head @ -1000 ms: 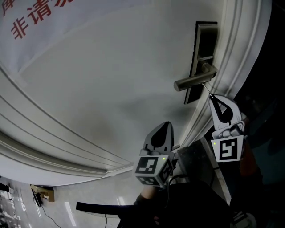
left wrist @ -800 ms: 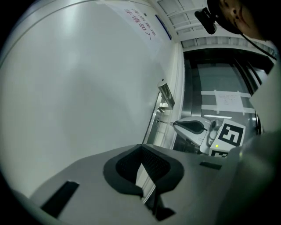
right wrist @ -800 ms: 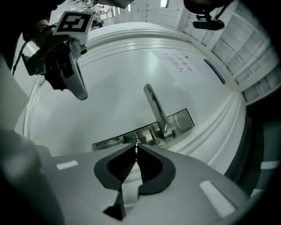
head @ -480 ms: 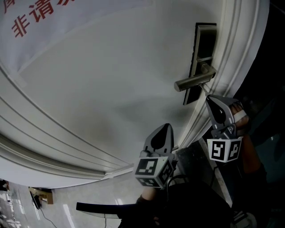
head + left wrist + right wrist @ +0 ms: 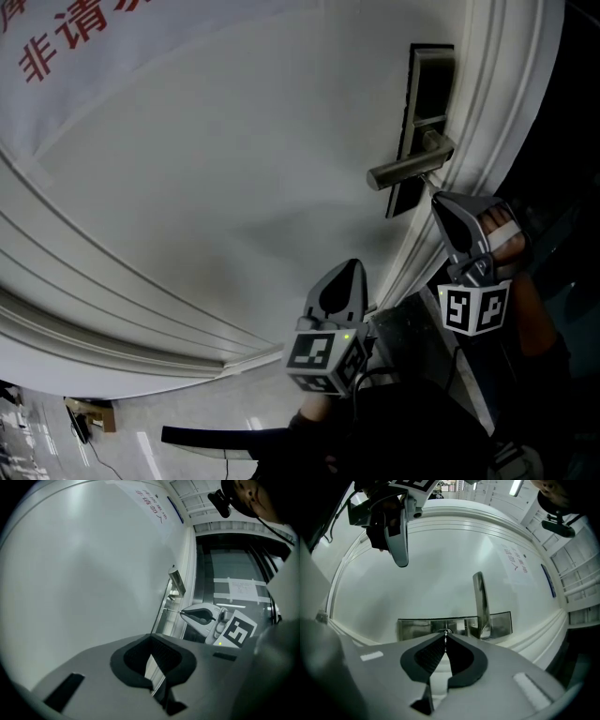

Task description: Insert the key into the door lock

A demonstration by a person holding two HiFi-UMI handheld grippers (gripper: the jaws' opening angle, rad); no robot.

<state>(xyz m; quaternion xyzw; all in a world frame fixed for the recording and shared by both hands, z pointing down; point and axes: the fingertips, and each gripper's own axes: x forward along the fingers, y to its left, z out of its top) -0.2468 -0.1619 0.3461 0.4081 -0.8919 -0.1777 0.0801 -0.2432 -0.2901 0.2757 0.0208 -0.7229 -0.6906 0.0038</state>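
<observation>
Currently the right hand-held gripper (image 5: 445,640) is clenched on the thin key (image 5: 445,633). The key sticks out just beyond its tips and points at the lock plate (image 5: 454,625) directly ahead, close to it but, I judge, not yet entered. The door handle (image 5: 480,604) stands just to the right of the tips.

To do this step well, the key should be kept in line with the slot and pushed straight and slowly, without sideways force, because so thin a blade may twist in the pads.

The left hand-held gripper (image 5: 349,267) is closed on nothing and hangs apart from the lock. Its own view shows the key from the side, and so the gap to the door (image 5: 93,573). The right gripper view gives only the alignment, and the head view hardly shows the key.
</observation>
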